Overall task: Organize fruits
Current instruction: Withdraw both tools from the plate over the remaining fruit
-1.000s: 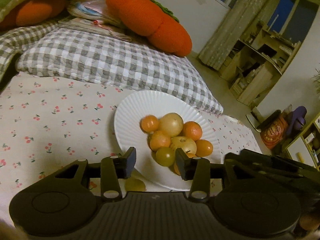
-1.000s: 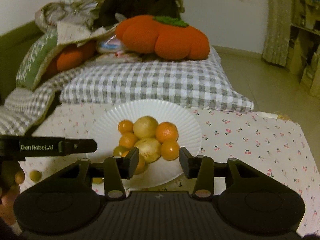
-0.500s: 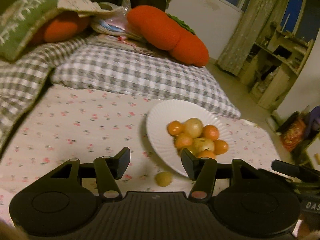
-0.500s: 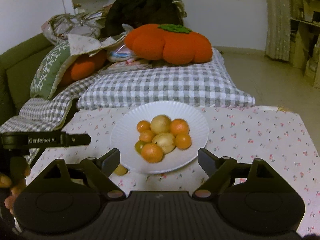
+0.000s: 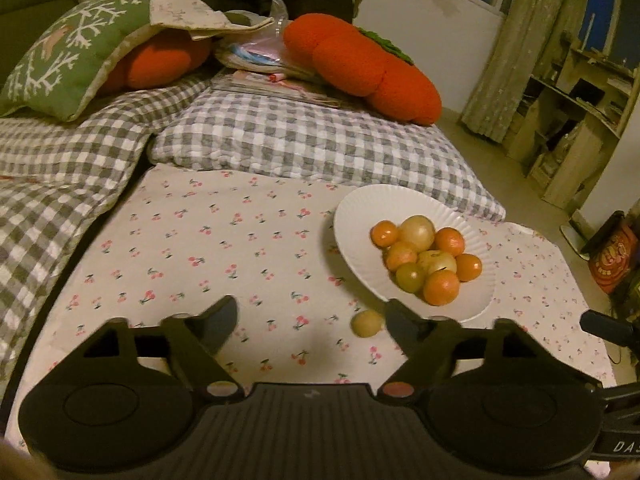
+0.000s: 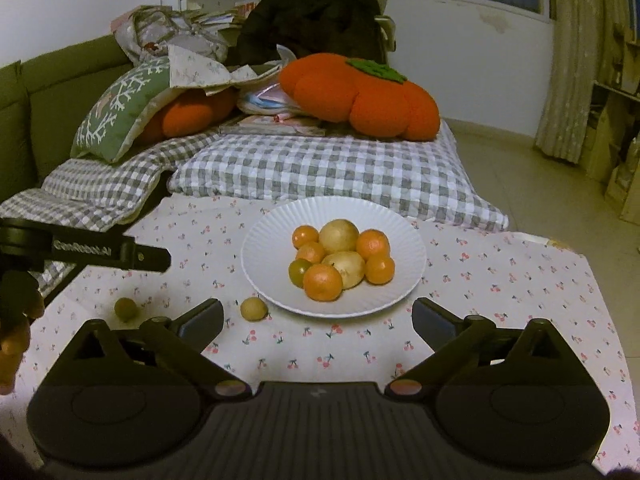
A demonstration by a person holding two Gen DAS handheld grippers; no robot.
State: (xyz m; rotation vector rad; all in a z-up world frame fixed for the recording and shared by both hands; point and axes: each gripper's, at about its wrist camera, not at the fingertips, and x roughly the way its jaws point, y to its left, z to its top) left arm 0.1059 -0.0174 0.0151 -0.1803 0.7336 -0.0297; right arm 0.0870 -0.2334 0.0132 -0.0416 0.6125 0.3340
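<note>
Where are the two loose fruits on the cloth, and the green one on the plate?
yellowish loose fruit [image 6: 253,309], right wrist view, centre of its skin.
greenish loose fruit [image 6: 126,308], right wrist view, centre of its top.
green fruit on plate [image 6: 298,271], right wrist view, its exposed left half.

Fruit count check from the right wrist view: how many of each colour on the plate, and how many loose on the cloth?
On the white plate:
Orange fruits: 5
Pale yellow fruits: 2
Green fruit: 1
Loose on the cherry-print cloth:
Small yellow fruit: 1
Small greenish fruit: 1
Total: 10
</note>
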